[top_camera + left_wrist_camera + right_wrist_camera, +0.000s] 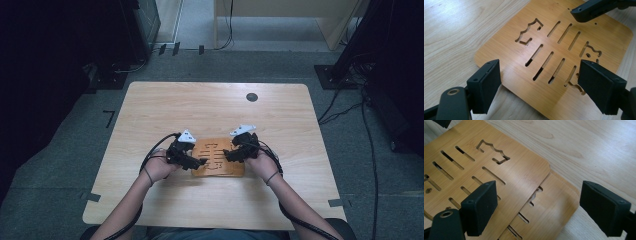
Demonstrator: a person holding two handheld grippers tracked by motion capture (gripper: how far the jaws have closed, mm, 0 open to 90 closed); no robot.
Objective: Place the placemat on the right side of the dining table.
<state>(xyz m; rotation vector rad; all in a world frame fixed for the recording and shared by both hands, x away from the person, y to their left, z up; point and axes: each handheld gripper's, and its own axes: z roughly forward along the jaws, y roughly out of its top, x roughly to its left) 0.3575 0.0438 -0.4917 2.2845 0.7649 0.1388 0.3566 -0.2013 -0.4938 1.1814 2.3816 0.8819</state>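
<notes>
We see a pale wooden table [150, 110] with a flat, honey-coloured bamboo board [218, 157], cut through with long slots and shaped openings, lying near its front edge, in front of the person. In the right gripper view a second, matching bamboo board [554, 195] lies under the first one, shifted so one corner pokes out. The left gripper [192, 161] hovers at the top board's left edge, its jaws spread wide and holding nothing. The right gripper [231, 154] sits at the right edge, jaws likewise wide apart and empty. We judge the boards thin, stiff, light and smooth, likely to slide on each other. An overhanging edge or corner looks like the best place to pinch.
</notes>
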